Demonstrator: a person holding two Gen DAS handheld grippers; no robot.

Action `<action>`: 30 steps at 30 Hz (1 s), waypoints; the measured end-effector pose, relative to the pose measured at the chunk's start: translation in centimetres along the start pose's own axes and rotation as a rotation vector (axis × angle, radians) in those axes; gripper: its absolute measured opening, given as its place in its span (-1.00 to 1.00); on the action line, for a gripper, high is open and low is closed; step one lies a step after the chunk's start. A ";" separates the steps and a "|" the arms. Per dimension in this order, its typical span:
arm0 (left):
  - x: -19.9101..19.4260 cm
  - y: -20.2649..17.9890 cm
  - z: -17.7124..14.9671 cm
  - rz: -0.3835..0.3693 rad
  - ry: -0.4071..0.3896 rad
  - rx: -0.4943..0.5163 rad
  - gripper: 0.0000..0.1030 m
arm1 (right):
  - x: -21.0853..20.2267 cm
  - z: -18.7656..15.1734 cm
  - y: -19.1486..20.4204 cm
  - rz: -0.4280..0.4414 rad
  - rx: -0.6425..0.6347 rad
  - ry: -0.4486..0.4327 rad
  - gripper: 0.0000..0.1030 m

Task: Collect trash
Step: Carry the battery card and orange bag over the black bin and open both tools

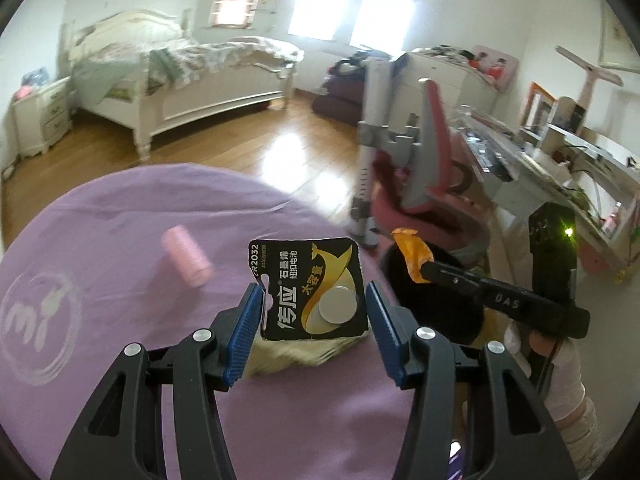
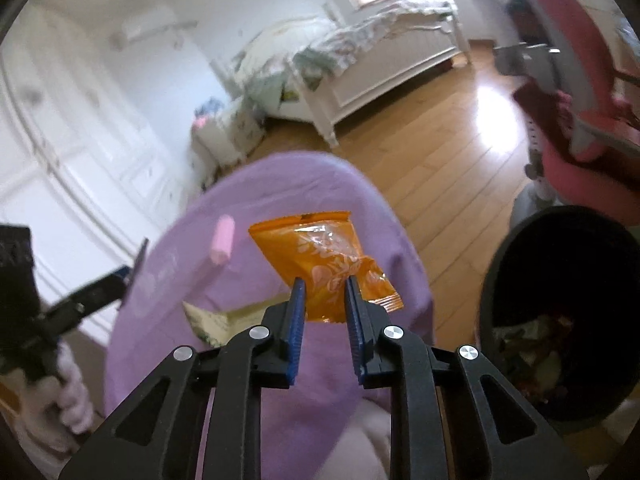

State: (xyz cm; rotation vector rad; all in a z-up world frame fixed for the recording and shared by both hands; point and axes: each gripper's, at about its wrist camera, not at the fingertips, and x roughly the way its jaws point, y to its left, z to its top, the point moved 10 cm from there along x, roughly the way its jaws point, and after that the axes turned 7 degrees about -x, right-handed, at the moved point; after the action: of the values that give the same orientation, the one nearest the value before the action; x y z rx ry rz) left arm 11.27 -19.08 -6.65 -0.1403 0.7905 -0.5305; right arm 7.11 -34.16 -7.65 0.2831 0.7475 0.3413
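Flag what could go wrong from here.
1. The right gripper pinches only a corner of the orange wrapper; it may slip before reaching the black bin.
2. The left gripper brackets the battery card with its fingers open; closing could crumple it or snag the purple cloth.

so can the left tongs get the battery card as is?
Probably yes: the left tongs are open, straddling the battery card with nothing between. The right tongs hold the orange wrapper off to the side.
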 end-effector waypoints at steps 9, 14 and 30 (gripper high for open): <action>5.7 -11.3 1.6 -0.195 0.044 0.133 0.02 | -10.0 2.0 -10.3 -0.166 0.168 -0.191 -0.60; 9.9 -17.5 0.8 -0.299 0.112 0.184 0.02 | -12.9 0.9 -16.2 -0.234 0.267 -0.224 -0.60; 18.1 -24.0 -0.3 -0.330 0.168 0.235 0.63 | -16.7 -1.7 -23.3 -0.339 0.403 -0.277 0.43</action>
State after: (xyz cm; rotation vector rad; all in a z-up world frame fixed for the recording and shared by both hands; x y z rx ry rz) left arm 11.93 -48.88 -10.95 -0.0078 0.8674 -0.9528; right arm -0.88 -61.77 -7.20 0.5623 0.5725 -0.1730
